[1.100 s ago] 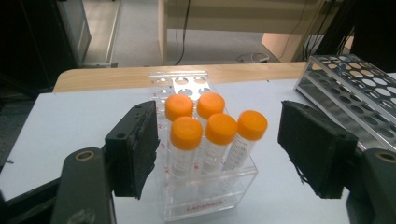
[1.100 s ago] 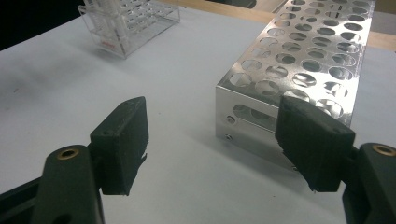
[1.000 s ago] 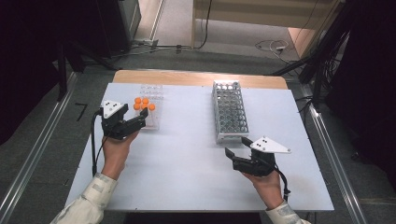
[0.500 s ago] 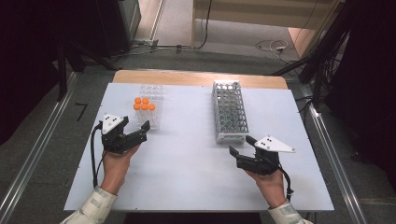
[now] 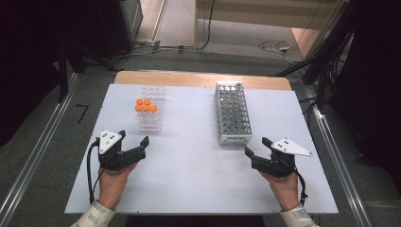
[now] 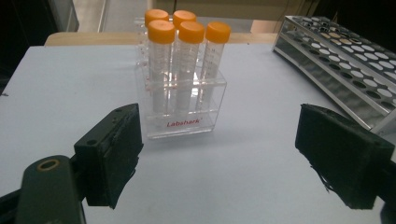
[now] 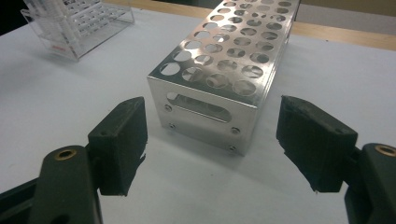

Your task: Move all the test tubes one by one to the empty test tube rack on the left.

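A: Grey floor and cabling surround the white bench [image 5: 198,189]. High view: clear rack [image 5: 149,116] with five orange-capped tubes [image 5: 146,106] sits at 10 o'clock, metal rack [image 5: 232,113] at 1 o'clock. Left gripper [image 5: 138,145] lies just short of the clear rack at 8 o'clock, right gripper [image 5: 256,150] at 4 o'clock near the metal rack's end.

B: Jaw state?

A: Left gripper view: jaws have just been opening, now wide apart, nothing between them; tubes [image 6: 187,60] upright in the rack [image 6: 180,112] straight ahead. Right gripper view: jaws wide and empty, metal rack [image 7: 224,74] dead ahead, holes vacant.

B: Step?

A: Approach, I judge. Next: advance the left gripper, lift its jaws to cap height, close on one front tube.
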`<action>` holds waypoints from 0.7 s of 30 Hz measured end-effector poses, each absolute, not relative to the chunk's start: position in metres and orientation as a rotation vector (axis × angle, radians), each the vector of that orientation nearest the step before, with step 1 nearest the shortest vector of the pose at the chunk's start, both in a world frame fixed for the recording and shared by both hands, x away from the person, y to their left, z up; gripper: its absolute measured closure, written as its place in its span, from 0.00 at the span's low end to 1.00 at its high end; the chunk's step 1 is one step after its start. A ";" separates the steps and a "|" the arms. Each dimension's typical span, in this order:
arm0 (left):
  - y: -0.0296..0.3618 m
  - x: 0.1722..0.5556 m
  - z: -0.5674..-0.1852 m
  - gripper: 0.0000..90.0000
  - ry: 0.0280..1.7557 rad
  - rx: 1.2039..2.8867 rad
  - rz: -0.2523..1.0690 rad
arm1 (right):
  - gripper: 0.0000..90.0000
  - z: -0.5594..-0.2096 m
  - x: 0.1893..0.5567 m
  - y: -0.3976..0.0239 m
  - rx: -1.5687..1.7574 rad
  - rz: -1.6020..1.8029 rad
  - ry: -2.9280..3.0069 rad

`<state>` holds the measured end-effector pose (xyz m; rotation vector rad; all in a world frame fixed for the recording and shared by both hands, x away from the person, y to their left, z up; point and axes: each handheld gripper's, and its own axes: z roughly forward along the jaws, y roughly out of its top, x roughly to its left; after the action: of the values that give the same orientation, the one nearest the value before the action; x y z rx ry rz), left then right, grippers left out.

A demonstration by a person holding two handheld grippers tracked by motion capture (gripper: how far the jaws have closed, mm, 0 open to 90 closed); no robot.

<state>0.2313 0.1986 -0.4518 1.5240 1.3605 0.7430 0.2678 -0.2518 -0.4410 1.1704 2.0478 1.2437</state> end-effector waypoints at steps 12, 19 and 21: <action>0.207 0.216 -0.460 0.14 1.375 1.527 0.712 | 0.25 -0.444 0.266 -0.268 1.198 1.225 2.021; 0.210 0.211 -0.462 0.11 1.385 1.536 0.757 | 0.24 -0.445 0.264 -0.280 1.216 1.210 2.004; 0.211 0.210 -0.463 0.11 1.388 1.543 0.765 | 0.24 -0.446 0.263 -0.283 1.224 1.208 1.997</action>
<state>0.2098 0.2110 -0.4632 1.5429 1.3876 0.7648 0.2634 -0.2833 -0.4460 1.2236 1.9965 1.2077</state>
